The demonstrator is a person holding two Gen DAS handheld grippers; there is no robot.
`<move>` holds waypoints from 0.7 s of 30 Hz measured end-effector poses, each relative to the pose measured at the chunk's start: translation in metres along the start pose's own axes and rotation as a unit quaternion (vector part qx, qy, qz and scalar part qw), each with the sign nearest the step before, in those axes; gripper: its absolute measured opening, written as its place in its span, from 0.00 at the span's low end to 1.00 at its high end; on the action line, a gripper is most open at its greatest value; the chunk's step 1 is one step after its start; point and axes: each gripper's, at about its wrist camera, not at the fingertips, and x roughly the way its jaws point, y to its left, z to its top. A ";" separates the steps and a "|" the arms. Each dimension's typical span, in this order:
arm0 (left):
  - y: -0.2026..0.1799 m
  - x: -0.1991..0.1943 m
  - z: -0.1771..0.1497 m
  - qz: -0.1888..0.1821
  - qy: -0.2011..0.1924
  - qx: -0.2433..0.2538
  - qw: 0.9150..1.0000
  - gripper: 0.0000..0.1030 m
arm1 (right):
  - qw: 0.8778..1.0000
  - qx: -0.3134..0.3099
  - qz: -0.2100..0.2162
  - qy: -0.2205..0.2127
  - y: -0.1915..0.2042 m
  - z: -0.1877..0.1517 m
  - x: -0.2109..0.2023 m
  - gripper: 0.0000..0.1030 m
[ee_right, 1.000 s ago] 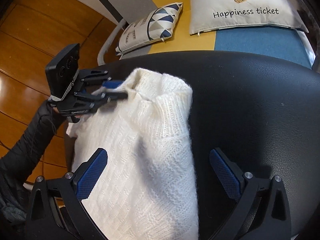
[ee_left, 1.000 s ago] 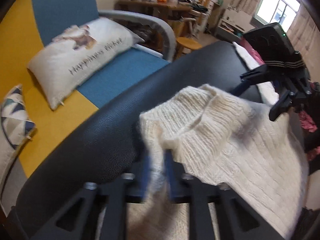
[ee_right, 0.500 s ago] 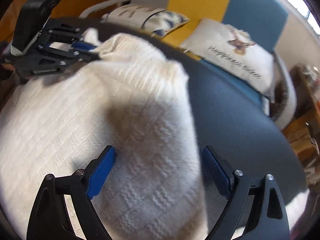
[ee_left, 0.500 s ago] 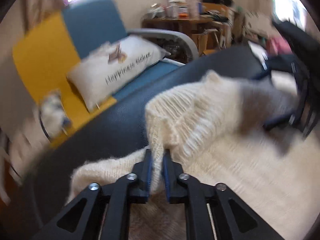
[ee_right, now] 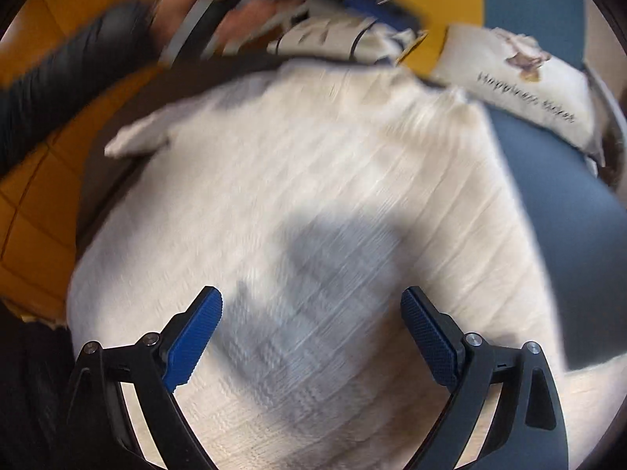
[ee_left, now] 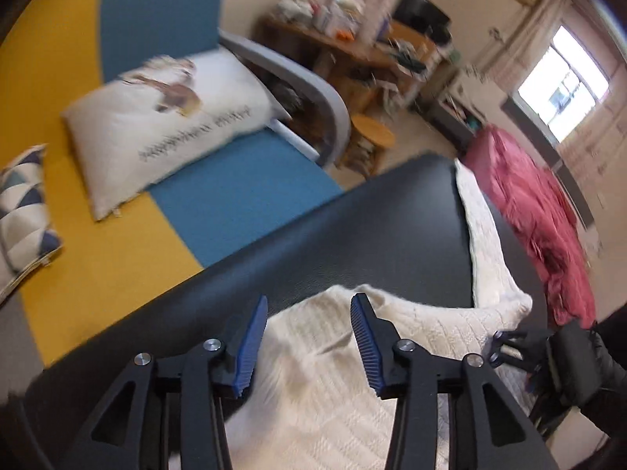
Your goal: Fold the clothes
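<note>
I see the black counter [ee_left: 352,235] carrying the white sweater [ee_right: 313,196], which lies spread and partly doubled over, one sleeve [ee_left: 482,243] trailing along the far edge. I judge one fold laid, with more to go. My left gripper [ee_left: 309,337] has its jaws opening, nothing pinched between them. My right gripper [ee_right: 311,329] hovers wide above the knit, gripping nothing.

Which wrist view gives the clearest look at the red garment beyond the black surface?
The left wrist view: the red garment lies in a heap past the far edge of the black surface, beside the white sweater. The right wrist view shows none of it; the sweater fills that frame.
</note>
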 end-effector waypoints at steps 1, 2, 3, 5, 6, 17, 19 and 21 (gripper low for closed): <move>0.002 0.008 0.006 -0.013 0.014 -0.003 1.000 0.44 | 1.000 -0.007 -0.004 0.003 0.003 -0.003 0.004 0.93; 0.005 0.015 0.010 -0.025 0.025 -0.012 0.999 0.44 | 1.000 -0.016 -0.008 0.000 0.004 -0.005 0.006 0.94; 0.009 0.023 0.014 -0.043 0.040 -0.024 0.998 0.44 | 1.000 -0.017 -0.006 -0.002 0.003 -0.004 0.006 0.96; 0.016 0.035 0.021 -0.064 0.064 -0.039 0.995 0.44 | 1.000 -0.020 -0.002 -0.005 0.001 -0.003 0.006 0.96; 0.020 0.041 0.022 -0.074 0.079 -0.045 0.993 0.44 | 1.000 -0.023 -0.001 -0.007 0.000 -0.003 0.006 0.97; 0.018 0.079 0.028 -0.114 0.134 -0.034 0.984 0.44 | 0.997 -0.067 -0.023 -0.017 0.005 -0.009 0.011 1.00; 0.008 0.086 0.027 -0.129 0.157 -0.013 0.979 0.42 | 0.997 -0.066 -0.021 -0.021 0.005 -0.011 0.010 1.00; -0.006 0.090 0.024 -0.139 0.178 0.018 0.974 0.35 | 0.997 -0.067 -0.022 -0.025 0.008 -0.014 0.009 1.00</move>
